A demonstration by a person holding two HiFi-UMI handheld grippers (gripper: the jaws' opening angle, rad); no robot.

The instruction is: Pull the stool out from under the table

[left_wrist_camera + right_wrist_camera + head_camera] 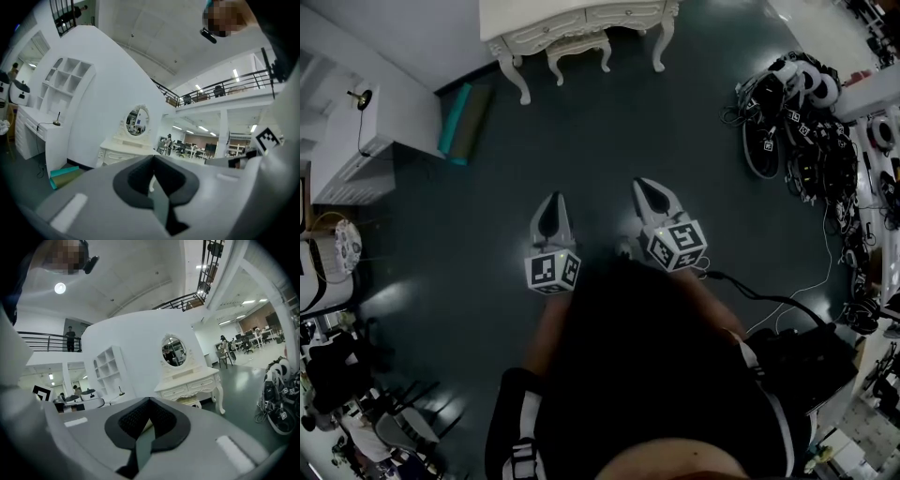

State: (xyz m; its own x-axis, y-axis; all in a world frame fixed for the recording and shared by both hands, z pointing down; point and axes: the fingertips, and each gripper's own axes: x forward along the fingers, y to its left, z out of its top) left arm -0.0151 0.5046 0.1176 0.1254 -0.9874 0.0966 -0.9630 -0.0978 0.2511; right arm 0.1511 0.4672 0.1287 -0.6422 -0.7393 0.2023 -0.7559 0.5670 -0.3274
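Note:
A white carved dressing table [546,30] stands far ahead against the wall. The white stool [578,49] is tucked between its legs. My left gripper [551,201] and right gripper [648,187] hover side by side over the dark floor, well short of the table, both shut and holding nothing. In the right gripper view the table [187,383] with its oval mirror is ahead, and the stool [191,402] peeks out below it, just past my shut right gripper [149,402]. In the left gripper view my shut left gripper [153,160] hides the stool; only the table [123,151] shows.
A heap of black cables and gear [797,122] lies on the floor at the right. Teal and olive mats [465,122] lean at the wall left of the table. A white shelf desk [352,141] stands at the far left. A white cable [797,295] trails near my right side.

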